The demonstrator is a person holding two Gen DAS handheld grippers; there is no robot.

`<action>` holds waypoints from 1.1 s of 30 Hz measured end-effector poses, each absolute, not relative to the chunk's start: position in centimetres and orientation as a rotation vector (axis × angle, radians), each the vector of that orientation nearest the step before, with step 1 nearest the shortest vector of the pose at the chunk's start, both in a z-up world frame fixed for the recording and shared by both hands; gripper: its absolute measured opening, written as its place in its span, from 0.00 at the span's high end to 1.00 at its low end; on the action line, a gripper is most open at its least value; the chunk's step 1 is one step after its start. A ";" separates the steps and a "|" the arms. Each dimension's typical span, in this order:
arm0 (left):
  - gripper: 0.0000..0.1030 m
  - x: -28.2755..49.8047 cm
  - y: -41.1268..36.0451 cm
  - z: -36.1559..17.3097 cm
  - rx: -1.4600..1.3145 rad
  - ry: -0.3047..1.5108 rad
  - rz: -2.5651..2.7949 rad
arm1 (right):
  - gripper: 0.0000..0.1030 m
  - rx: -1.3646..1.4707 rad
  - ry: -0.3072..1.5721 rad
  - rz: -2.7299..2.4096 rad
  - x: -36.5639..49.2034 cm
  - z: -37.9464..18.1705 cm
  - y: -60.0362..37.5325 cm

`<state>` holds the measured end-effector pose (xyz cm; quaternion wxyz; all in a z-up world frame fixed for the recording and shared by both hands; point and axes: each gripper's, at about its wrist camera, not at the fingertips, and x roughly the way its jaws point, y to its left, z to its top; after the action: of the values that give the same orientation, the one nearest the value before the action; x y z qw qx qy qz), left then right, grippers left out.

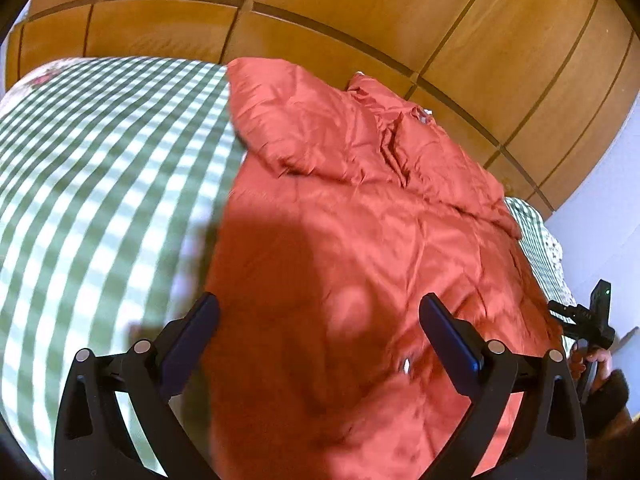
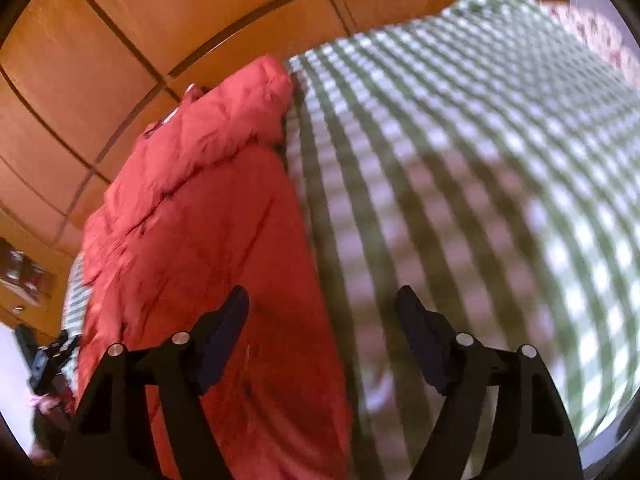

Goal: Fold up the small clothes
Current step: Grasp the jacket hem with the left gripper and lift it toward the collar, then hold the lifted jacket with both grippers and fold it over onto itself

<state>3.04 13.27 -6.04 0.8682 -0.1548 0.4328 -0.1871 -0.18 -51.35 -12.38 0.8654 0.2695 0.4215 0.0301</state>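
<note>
A shiny red garment [image 1: 360, 216] lies spread on the green-and-white checked bedcover [image 1: 100, 168], its collar end toward the wooden wardrobe. My left gripper [image 1: 319, 300] hovers open above the garment's near part, nothing between its fingers. At the right edge of the left wrist view, a hand holds my right gripper [image 1: 592, 320]. In the right wrist view the red garment [image 2: 200, 220] fills the left half and the bedcover [image 2: 480, 180] the right. My right gripper [image 2: 323, 292] stands open above the garment's right edge, its pads off the cloth. My left gripper [image 2: 44, 360] shows blurred at lower left.
Wooden wardrobe doors [image 1: 360, 20] rise just behind the bed. A pale wall [image 1: 600, 220] is to the right of the bed. A floral patch of bedding [image 2: 592, 36] lies at the far corner. A wooden shelf unit [image 2: 24, 280] stands at the left.
</note>
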 end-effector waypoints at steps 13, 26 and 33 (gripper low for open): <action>0.15 -3.2 15.9 -8.7 -0.637 1.016 -0.604 | 0.35 0.872 0.817 0.319 -6.5 -15.1 -49.5; 0.73 -4.0 13.8 -9.3 -0.618 1.109 -0.600 | 0.71 0.902 0.845 0.390 -4.3 -16.0 -47.7; 0.89 -4.4 15.9 -5.6 -0.686 0.959 -0.639 | 0.81 1.008 0.712 0.480 -5.4 -13.8 -48.9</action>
<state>-4.41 15.93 -5.56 0.7835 -0.3180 0.4442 -0.2961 -5.41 -48.95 -13.79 0.7886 0.4682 0.3306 0.2228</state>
